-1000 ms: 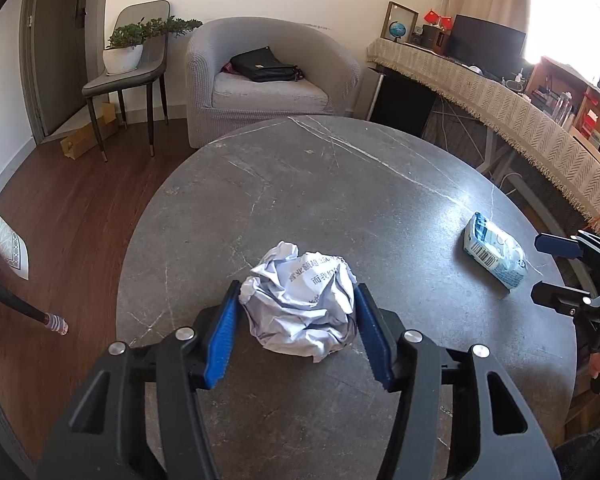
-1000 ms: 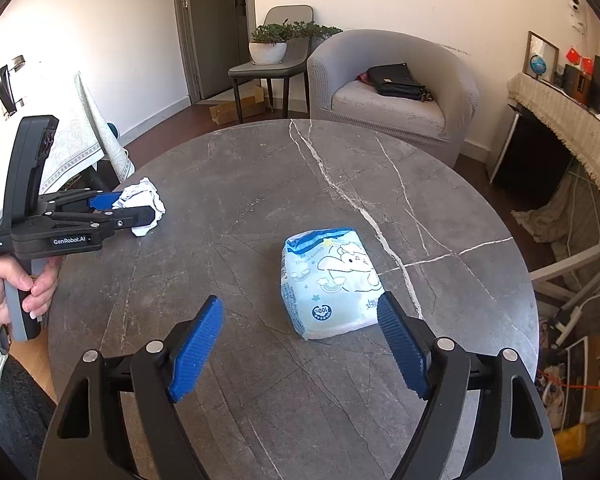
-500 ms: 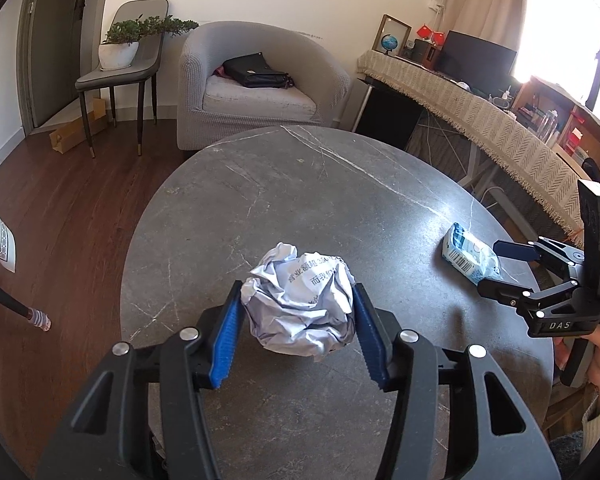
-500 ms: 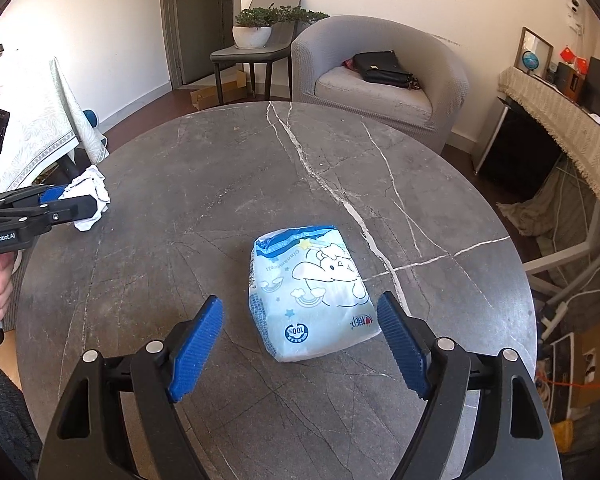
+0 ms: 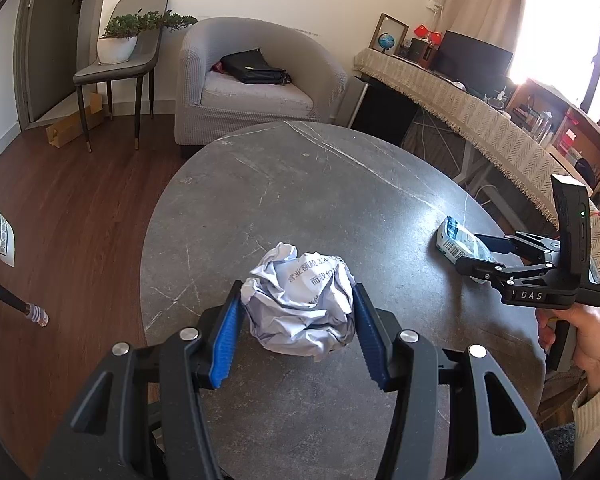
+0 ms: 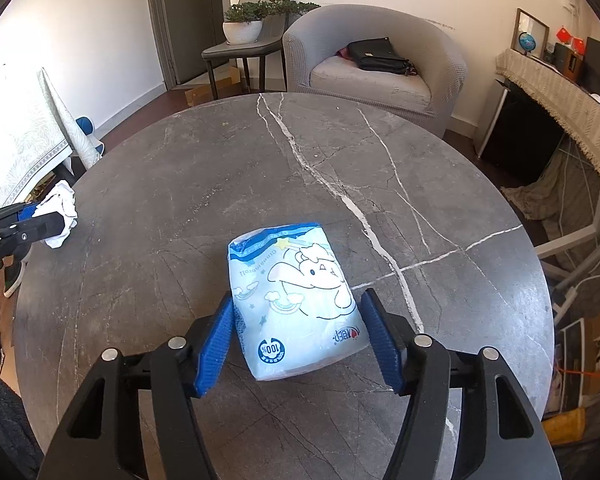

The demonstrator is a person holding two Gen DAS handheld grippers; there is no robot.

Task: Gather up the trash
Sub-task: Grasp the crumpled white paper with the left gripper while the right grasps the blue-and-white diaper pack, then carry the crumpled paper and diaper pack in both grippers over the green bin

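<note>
My left gripper (image 5: 296, 320) is shut on a crumpled ball of printed white paper (image 5: 300, 304) and holds it just above the round grey stone table (image 5: 300, 184). It also shows in the right wrist view (image 6: 56, 216) at the far left. My right gripper (image 6: 298, 332) has closed in around a light blue tissue pack with a cartoon elephant (image 6: 296, 300). The left pad touches the pack's side. The right pad stands beside it, contact unclear. The pack lies on the table (image 6: 220, 160). In the left wrist view the pack (image 5: 458, 242) sits between the right gripper's fingers at the right edge.
A grey armchair with a black bag (image 5: 256, 80) stands beyond the table. A chair with a potted plant (image 5: 120, 52) is at the back left. A long cloth-covered desk (image 5: 480, 120) runs along the right. Wooden floor lies left of the table.
My left gripper has lifted the paper ball slightly and drawn back. My right gripper has moved forward over the tissue pack and narrowed its jaws around it.
</note>
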